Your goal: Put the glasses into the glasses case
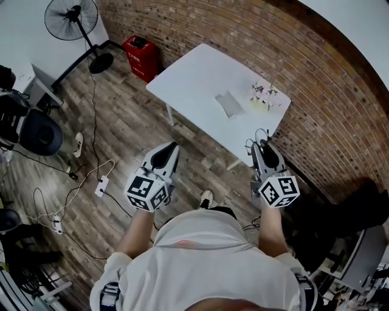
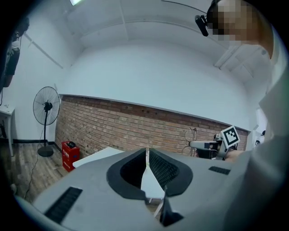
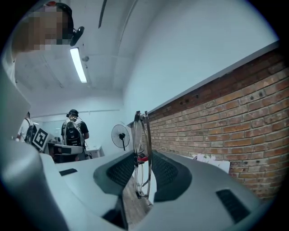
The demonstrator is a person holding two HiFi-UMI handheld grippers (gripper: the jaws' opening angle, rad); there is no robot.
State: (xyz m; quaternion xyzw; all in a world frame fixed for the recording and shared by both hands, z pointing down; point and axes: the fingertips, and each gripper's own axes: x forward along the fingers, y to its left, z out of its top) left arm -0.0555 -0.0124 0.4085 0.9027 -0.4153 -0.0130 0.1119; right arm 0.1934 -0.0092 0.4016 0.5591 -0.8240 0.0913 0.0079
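A grey glasses case (image 1: 229,103) lies on the white table (image 1: 194,76) ahead of me, well beyond both grippers. My right gripper (image 1: 262,143) is shut on the folded thin-framed glasses (image 3: 142,149), which stand upright between its pads (image 3: 163,170) and stick out above them. In the head view the glasses (image 1: 261,132) show as thin wire loops at the jaw tips, near the table's near corner. My left gripper (image 1: 172,147) hangs over the wooden floor short of the table. Its jaws meet at the tips with nothing between them (image 2: 146,151). The right gripper (image 2: 212,145) shows level beside it.
A small bunch of flowers (image 1: 264,96) sits by the case near the brick wall (image 1: 292,54). A standing fan (image 1: 73,18) and a red box (image 1: 141,56) stand left of the table. Cables and a power strip (image 1: 100,185) lie on the floor. A person with a backpack (image 3: 74,131) stands far off.
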